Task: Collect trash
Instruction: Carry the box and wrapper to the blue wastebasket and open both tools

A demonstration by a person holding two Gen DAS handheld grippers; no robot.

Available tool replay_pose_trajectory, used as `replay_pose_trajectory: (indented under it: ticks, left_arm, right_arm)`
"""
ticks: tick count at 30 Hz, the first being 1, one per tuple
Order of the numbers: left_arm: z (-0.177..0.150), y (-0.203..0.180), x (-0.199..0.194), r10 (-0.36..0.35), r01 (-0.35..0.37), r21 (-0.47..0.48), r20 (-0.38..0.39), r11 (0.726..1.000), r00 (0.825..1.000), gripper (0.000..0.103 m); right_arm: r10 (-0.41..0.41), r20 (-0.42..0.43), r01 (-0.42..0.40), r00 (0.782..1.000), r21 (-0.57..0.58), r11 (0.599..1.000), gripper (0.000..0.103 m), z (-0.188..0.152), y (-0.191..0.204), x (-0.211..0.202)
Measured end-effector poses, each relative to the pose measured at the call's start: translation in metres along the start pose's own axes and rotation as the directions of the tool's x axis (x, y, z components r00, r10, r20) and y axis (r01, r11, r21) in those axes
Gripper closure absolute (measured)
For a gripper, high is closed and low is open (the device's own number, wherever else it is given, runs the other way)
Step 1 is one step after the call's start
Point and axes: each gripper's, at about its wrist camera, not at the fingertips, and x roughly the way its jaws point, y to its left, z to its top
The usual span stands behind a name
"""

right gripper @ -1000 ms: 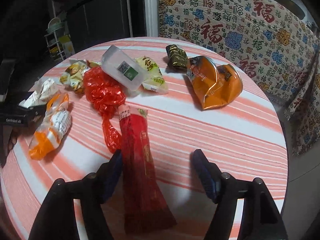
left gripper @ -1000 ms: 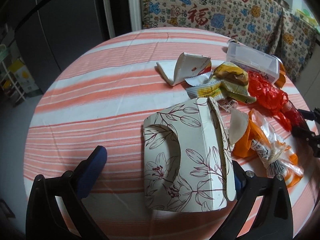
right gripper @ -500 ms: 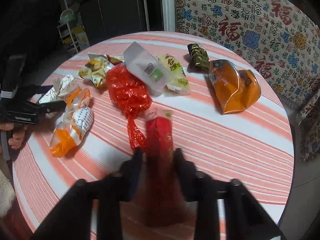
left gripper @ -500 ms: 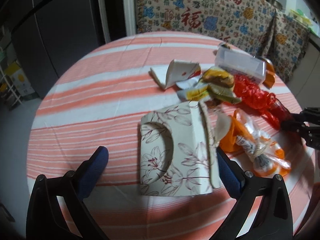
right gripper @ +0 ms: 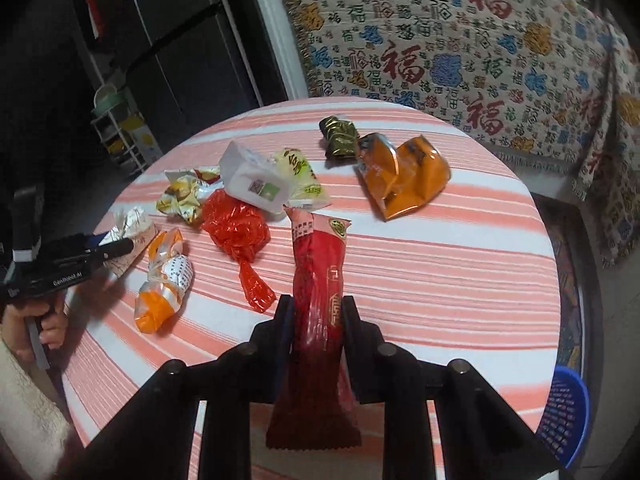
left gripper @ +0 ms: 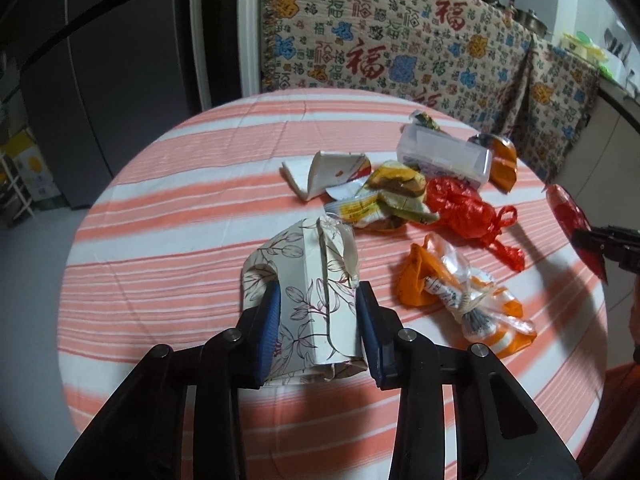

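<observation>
My left gripper is shut on a crumpled floral paper box and holds it just above the striped round table. My right gripper is shut on a long red snack wrapper, lifted off the table; it also shows at the right edge of the left wrist view. Loose trash lies in the middle: a red plastic bag, an orange-and-clear bag, a clear plastic box, an orange foil pouch and several wrappers.
A blue basket stands on the floor at the table's right side. A cloth-covered sofa is behind the table. A dark fridge and a small shelf stand at the left.
Both grippers have closed: the left on the floral box, the right on the red wrapper. Both now hold their items raised and have pulled back from the table.
</observation>
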Motion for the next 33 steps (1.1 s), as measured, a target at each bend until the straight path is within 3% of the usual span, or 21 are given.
replay_pose_trajectory:
  ticks: [7, 14, 22, 27, 33]
  left_arm:
    - [0.005, -0.025, -0.020, -0.092, 0.093, -0.018, 0.029, 0.996, 0.995, 0.066]
    - [0.014, -0.109, -0.035, -0.221, 0.218, 0.067, 0.036, 0.974, 0.975, 0.066]
    - [0.021, -0.217, -0.029, -0.377, 0.376, 0.132, -0.016, 0.917, 0.926, 0.066]
    - [0.024, -0.291, -0.015, -0.469, 0.473, 0.169, -0.066, 0.865, 0.881, 0.066]
    - [0.016, -0.373, 0.009, -0.523, 0.536, 0.217, -0.118, 0.816, 0.844, 0.065]
  right_arm:
    - [-0.019, 0.018, 0.018, 1.000, 0.046, 0.999, 0.079, -0.006, -0.019, -0.018]
    - [-0.035, 0.049, 0.029, 0.998, 0.109, 0.994, 0.079, -0.015, -0.046, -0.044]
    - [-0.137, 0.080, 0.119, 0.987, 0.190, 0.975, 0.079, -0.035, -0.097, -0.084]
    - [-0.255, 0.068, 0.227, 0.965, 0.276, 0.934, 0.079, -0.064, -0.152, -0.119]
    - [-0.331, 0.030, 0.297, 0.943, 0.371, 0.880, 0.079, -0.098, -0.210, -0.147]
